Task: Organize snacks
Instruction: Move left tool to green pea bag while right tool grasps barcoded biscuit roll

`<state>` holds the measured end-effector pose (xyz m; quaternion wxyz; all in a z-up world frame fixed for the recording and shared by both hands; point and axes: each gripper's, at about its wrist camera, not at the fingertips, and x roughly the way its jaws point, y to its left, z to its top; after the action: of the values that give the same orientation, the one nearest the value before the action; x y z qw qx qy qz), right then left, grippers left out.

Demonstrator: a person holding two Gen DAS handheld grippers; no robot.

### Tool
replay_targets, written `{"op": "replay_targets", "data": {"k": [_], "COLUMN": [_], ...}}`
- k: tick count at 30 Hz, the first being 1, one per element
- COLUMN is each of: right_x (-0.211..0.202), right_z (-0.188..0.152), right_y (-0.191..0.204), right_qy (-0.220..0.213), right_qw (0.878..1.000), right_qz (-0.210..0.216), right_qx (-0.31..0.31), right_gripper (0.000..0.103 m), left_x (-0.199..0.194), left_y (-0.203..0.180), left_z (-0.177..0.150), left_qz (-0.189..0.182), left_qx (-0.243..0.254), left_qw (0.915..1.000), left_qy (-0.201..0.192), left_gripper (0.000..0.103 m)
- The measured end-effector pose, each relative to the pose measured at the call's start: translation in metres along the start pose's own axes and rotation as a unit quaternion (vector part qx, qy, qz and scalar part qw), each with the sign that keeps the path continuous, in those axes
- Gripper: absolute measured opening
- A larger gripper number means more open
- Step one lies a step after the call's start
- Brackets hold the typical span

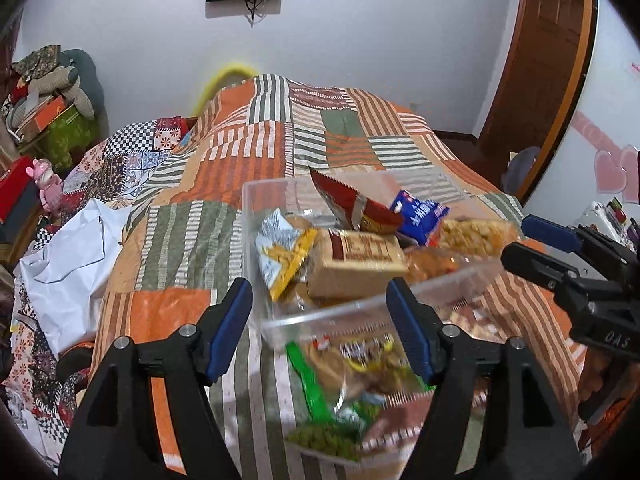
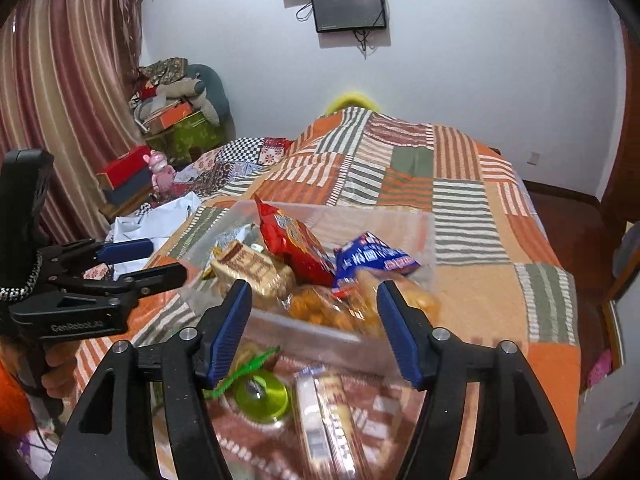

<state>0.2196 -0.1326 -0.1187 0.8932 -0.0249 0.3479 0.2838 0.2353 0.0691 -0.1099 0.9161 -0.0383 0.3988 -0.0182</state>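
A clear plastic box [image 1: 352,314] [image 2: 320,326] sits on the patchwork bed. It holds a red packet [image 1: 352,204] [image 2: 296,244], a blue packet [image 1: 424,212] [image 2: 372,260], a tan biscuit pack [image 1: 356,260] [image 2: 256,272], a yellow-and-white packet [image 1: 280,252] and a bag of orange puffs [image 2: 332,308]. Loose in front of it lie a green pea packet [image 1: 324,436] and a long biscuit pack [image 2: 328,420]. My left gripper [image 1: 320,292] [image 2: 166,258] hovers open near the box's front left. My right gripper [image 2: 313,294] [image 1: 520,238] hovers open at its front right. Nothing is between either pair of pads.
The striped orange and green quilt [image 1: 320,132] covers the bed. A white plastic bag [image 1: 68,264] lies at the bed's left edge. Beyond it are a pink toy [image 2: 160,172], stacked boxes [image 2: 176,120] and a striped curtain [image 2: 60,100]. A wooden door [image 1: 540,60] stands at the right.
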Motion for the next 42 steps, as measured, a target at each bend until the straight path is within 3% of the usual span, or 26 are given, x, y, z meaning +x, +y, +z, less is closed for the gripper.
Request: {"op": "replay_targets", "data": {"k": [14, 19, 28, 39, 42], "right_x": [-0.016, -0.010, 0.010, 0.036, 0.037], "right_z": [-0.044, -0.059, -0.075, -0.077, -0.079], "right_y": [-0.013, -0.013, -0.016, -0.013, -0.013], "right_qy": [0.031, 0.046, 0.083, 0.131, 0.134], "right_qw": [0.999, 0.999, 0.996, 0.991, 0.991], "right_qz": [-0.015, -0.029, -0.017, 0.020, 0.020], "right_qx": [0.013, 0.002, 0.003, 0.010, 0.009], "right_gripper": [0.064, 0.064, 0.064, 0.064, 0.054], "left_x": [-0.010, 0.002, 0.030, 0.042, 0.041], "left_y": [-0.001, 0.004, 0.006, 0.004, 0.005], "left_z": [-0.047, -0.065, -0.092, -0.100, -0.103], "left_qz": [-0.003, -0.007, -0.020, -0.020, -0.023], "left_qx": [0.002, -0.013, -0.017, -0.012, -0.014], "left_qw": [0.9996, 0.9982, 0.9940, 0.9949, 0.9957], "left_qy": [0.027, 0.058, 0.106, 0.098, 0.089], "left_gripper": [0.070, 0.070, 0.070, 0.071, 0.071]}}
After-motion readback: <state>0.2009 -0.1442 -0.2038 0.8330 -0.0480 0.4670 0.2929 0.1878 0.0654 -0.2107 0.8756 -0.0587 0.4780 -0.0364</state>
